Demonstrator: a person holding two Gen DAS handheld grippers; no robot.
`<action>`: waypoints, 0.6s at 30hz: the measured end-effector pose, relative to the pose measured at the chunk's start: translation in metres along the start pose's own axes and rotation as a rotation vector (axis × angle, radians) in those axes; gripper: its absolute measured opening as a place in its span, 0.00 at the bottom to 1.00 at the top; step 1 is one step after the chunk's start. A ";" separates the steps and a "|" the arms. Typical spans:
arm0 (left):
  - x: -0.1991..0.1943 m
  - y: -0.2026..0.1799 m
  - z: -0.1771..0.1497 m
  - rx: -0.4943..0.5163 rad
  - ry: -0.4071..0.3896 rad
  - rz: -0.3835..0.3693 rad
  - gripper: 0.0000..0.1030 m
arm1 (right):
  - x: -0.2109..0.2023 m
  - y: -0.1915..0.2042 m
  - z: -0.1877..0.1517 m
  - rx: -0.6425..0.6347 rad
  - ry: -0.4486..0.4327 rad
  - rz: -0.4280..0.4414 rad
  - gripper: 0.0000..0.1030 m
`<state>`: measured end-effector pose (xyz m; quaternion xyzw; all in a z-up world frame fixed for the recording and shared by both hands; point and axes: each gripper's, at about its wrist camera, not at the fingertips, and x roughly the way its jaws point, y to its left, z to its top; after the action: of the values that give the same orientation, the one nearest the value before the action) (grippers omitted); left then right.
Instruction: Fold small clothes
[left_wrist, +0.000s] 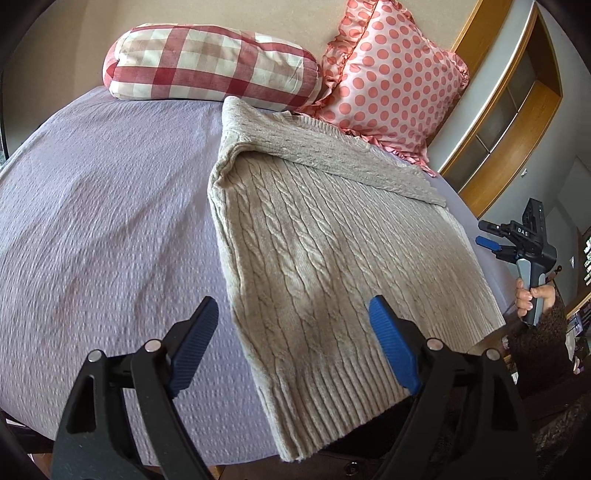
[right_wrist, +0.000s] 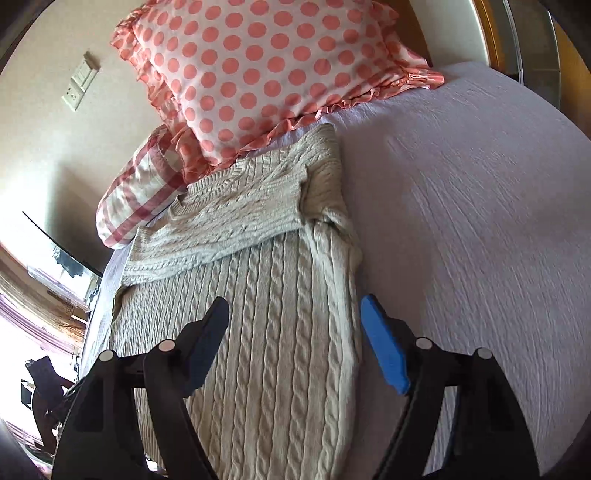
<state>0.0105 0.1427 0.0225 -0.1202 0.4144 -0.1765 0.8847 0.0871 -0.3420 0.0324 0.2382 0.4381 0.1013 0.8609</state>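
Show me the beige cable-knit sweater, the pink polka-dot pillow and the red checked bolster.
beige cable-knit sweater (left_wrist: 314, 236): left wrist view, middle of body.
pink polka-dot pillow (right_wrist: 266, 74): right wrist view, centre of face.
red checked bolster (left_wrist: 210, 62): left wrist view, middle.

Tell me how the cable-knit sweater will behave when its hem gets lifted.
The sweater looks thick and soft, so it will likely drape and sag. Its folded sleeve lies loose and may slide off. The textured bedspread probably grips it somewhat.

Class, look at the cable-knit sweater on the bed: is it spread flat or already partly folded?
Partly folded. The sweater has its sleeves laid across the chest below the collar, forming a narrow rectangle on the bedspread; the hem is not yet folded up.
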 end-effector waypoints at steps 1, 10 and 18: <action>0.000 0.000 -0.003 -0.003 0.005 -0.003 0.81 | -0.005 -0.004 -0.011 0.008 0.007 0.009 0.70; -0.015 -0.010 -0.034 -0.013 -0.008 -0.003 0.75 | -0.025 0.001 -0.099 -0.004 0.049 0.156 0.40; -0.016 -0.019 -0.050 -0.063 0.020 0.032 0.11 | -0.035 0.014 -0.113 -0.025 -0.009 0.252 0.08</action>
<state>-0.0421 0.1286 0.0093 -0.1395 0.4302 -0.1505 0.8791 -0.0238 -0.3071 0.0068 0.2810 0.3996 0.2131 0.8462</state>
